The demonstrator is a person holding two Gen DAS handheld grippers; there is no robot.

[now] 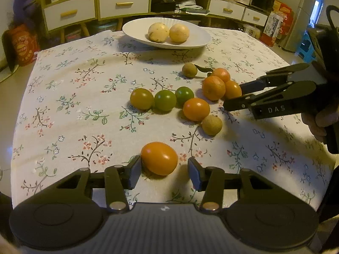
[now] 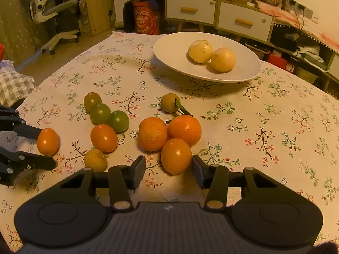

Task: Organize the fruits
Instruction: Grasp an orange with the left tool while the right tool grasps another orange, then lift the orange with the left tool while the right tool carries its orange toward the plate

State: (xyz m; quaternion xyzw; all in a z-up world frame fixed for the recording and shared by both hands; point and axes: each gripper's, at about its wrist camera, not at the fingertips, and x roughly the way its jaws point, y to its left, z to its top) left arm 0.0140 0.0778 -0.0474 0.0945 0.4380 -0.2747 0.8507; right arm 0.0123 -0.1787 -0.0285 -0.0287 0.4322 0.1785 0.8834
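Down on the left wrist view, the left gripper (image 1: 164, 170) brackets an orange tomato (image 1: 159, 158) on the tablecloth (image 1: 63, 105), left pad touching, right pad just clear, so no grip there! Over on the right wrist view, the right gripper (image 2: 168, 169) straddles another tomato (image 2: 175, 156) beside two oranges (image 2: 152, 134), pads apart from it, while the plate (image 2: 169, 48) beyond carries two pale fruits (image 2: 200, 51).

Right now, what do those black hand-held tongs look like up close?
Both tongs are matte black plastic. The left tongs and right tongs have flat dark-blue pads, silver pivot pins and a ribbed grey body. White letters "DAS" mark the right one's side.
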